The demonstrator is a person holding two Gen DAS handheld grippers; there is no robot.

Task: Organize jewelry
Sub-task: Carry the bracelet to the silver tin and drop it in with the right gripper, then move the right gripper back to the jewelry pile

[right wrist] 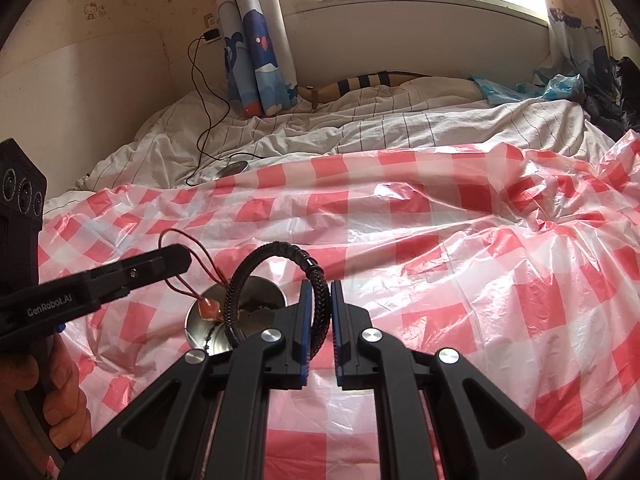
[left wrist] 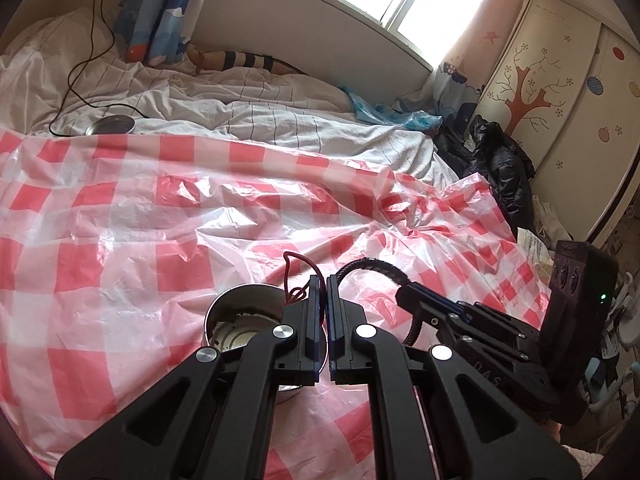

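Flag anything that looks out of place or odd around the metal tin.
Nothing spilled or broken. The oddity: the tin's lid lies far off by the black cable, while the open metal tin sits on a crumpled checkered sheet. The red cord necklace and braided bracelet hang above it, held by the left gripper and right gripper.

The left gripper (left wrist: 323,280) has its fingers (left wrist: 314,308) pressed almost together — pinched on a thin red cord (left wrist: 298,276). The right gripper (right wrist: 319,288) clamps a black braided bracelet (right wrist: 276,264) between its fingers (right wrist: 305,304). A bare hand (right wrist: 60,392) grips the left gripper's handle, low on the left.
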